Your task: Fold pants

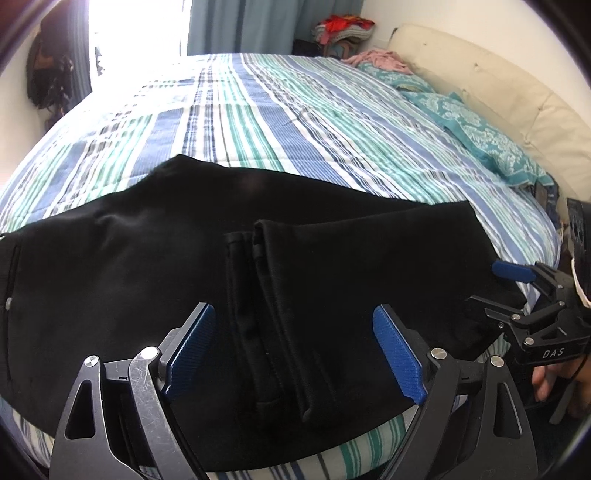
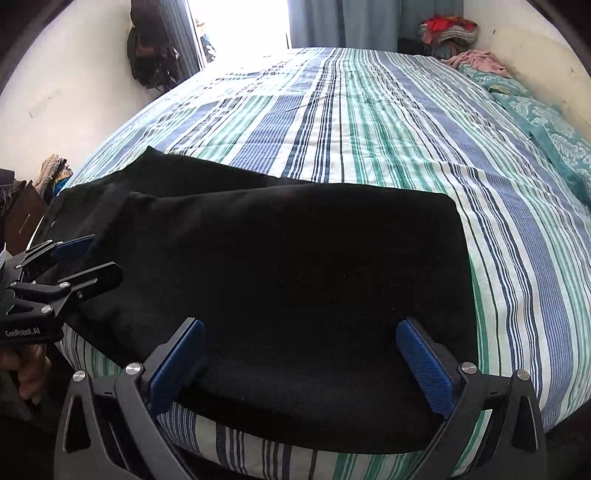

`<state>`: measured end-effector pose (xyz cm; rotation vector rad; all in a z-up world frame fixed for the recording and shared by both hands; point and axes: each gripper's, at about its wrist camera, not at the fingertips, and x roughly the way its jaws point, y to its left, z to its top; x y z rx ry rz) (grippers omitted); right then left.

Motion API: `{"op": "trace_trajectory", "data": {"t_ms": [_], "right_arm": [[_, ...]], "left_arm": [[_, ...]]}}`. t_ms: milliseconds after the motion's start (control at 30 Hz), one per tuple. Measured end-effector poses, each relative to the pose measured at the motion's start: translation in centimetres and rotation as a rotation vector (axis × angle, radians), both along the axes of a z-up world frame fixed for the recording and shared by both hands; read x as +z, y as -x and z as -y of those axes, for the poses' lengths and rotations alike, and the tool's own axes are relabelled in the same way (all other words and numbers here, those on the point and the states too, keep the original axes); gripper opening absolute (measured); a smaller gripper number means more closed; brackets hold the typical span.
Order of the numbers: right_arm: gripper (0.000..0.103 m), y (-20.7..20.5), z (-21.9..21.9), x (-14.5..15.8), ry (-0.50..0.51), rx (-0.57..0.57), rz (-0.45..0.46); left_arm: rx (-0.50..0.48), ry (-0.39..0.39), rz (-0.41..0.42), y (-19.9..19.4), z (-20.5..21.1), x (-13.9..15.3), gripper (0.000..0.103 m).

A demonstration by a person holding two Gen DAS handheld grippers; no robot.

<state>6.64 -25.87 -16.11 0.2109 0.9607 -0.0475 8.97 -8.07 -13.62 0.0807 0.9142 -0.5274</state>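
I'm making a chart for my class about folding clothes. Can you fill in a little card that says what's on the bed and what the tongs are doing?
garment: black pants, folded over, lying near the front edge
surface: striped bedspread, blue, green and white
left tongs: open over the pants, holding nothing
right tongs: open wide over the pants, holding nothing
pillows: teal patterned, by the headboard
far corner: pile of clothes
fold state: partly done, hems lie on top

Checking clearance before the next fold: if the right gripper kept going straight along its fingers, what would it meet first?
Most likely the black pants. The right gripper is open, tilted downward over the folded cloth on the striped bedspread, with nothing else between its fingers. Depth is uncertain.
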Motion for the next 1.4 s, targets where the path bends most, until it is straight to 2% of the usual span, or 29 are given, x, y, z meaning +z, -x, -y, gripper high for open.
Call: {"op": "trace_trajectory", "data": {"t_ms": [100, 167, 300, 400, 500, 533, 567, 600, 633, 733, 867, 1033, 1133, 1200, 1300, 1400], "right_arm": [[0.103, 0.7, 1.0, 0.9, -0.025, -0.023, 0.035], [0.103, 1.0, 1.7, 1.3, -0.030, -0.048, 0.053], [0.103, 1.6, 2.8, 2.6, -0.006, -0.109, 0.122], [0.103, 2.2, 2.5, 4.7, 0.122, -0.137, 0.216], [0.103, 4.2, 2.0, 7.7, 0.285, -0.165, 0.444], [0.103, 4.7, 1.6, 7.8, 0.388, -0.154, 0.513], [0.103, 4.9, 1.0, 7.5, 0.491, -0.156, 0.521], [0.103, 4.6, 1.0, 7.1, 0.522, -0.143, 0.480], [0.103, 4.3, 1.4, 6.9, 0.493, -0.136, 0.446], [0.103, 4.4, 2.5, 7.1, 0.456, -0.180, 0.450], [0.103, 3.9, 3.1, 6.2, 0.436, -0.184, 0.388], [0.103, 4.0, 2.8, 5.6, 0.407, -0.175, 0.380], [0.103, 3.9, 2.6, 5.4, 0.403, -0.157, 0.369], [0.103, 3.8, 2.7, 5.3, 0.395, -0.152, 0.362], [0.103, 3.7, 2.9, 5.0, 0.373, -0.155, 0.349], [0.103, 3.6, 3.1, 4.8, 0.359, -0.160, 0.340]], "left_arm": [[0.062, 0.014, 0.037, -0.3, -2.6, 1.7, 0.090], [0.127, 0.017, 0.045, -0.8, -4.9, 2.2, 0.097], [0.264, -0.002, 0.003, -2.4, -10.1, 1.7, 0.097], [0.392, -0.001, -0.028, -3.6, -14.2, 1.2, 0.097], [0.493, 0.052, -0.046, -5.2, -18.2, 1.9, 0.097], [0.507, 0.057, -0.046, -5.8, -19.3, 2.2, 0.097], [0.512, 0.048, -0.055, -6.6, -20.2, 2.5, 0.097], [0.503, 0.028, -0.075, -7.6, -20.9, 2.6, 0.097], [0.484, 0.006, -0.098, -8.5, -21.6, 2.6, 0.097], [0.457, -0.053, -0.148, -10.6, -23.4, 2.2, 0.097], [0.458, -0.006, -0.219, -12.0, -25.0, 1.0, 0.097], [0.404, -0.076, -0.275, -13.4, -23.9, -2.1, 0.100], [0.383, -0.026, -0.305, -13.8, -24.5, -3.5, 0.103], [0.367, 0.019, -0.292, -13.7, -25.0, -3.8, 0.103], [0.337, 0.016, -0.258, -13.4, -24.9, -3.8, 0.103], [0.334, 0.011, -0.263, -13.4, -24.9, -3.8, 0.103]]}}
